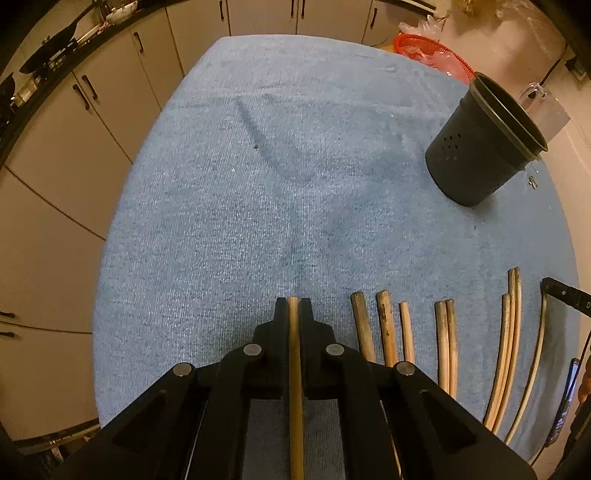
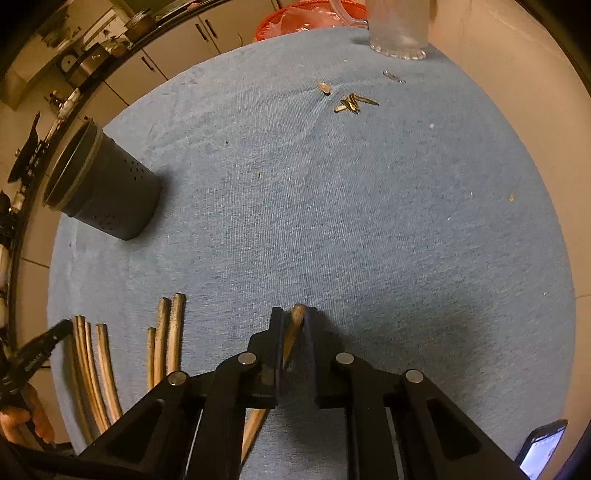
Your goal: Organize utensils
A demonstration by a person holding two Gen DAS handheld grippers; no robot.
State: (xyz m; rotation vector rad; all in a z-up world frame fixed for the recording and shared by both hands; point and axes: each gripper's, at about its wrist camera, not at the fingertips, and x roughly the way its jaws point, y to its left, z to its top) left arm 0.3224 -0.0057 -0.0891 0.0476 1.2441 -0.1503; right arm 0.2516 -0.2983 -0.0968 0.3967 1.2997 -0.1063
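Black gripper fingers fill the bottom of both wrist views. From the left wrist, the left gripper (image 1: 293, 308) is clenched on a single wooden chopstick (image 1: 295, 369), which runs straight up between its two fingers, the blunt tan tip showing just past the fingertips. From the right wrist, the right gripper (image 2: 294, 317) pinches another chopstick (image 2: 293, 332) near its end; this stick crosses the gap at a slant, its worn, darkened tip poking out at the top and its shaft passing down and to the left under the gripper body.

Both grippers point steeply down at a table covered by a blue towel (image 1: 277, 184). To the right of the left gripper, more loose chopsticks (image 1: 445, 343) lie side by side on the towel, roughly parallel. They are pale wood with dark, stained patches, and some look thicker than others.

Farther back stands a dark cylindrical utensil holder (image 1: 476, 147), upright on the towel, with small holes in its wall and a rimmed open mouth. It stands well apart from the chopsticks.

Near the towel's far edge, in the right wrist view, lie a bunch of keys (image 2: 352, 102) and a clear plastic jug (image 2: 399, 29). A lit phone (image 2: 541, 452) shows at the lower right corner.
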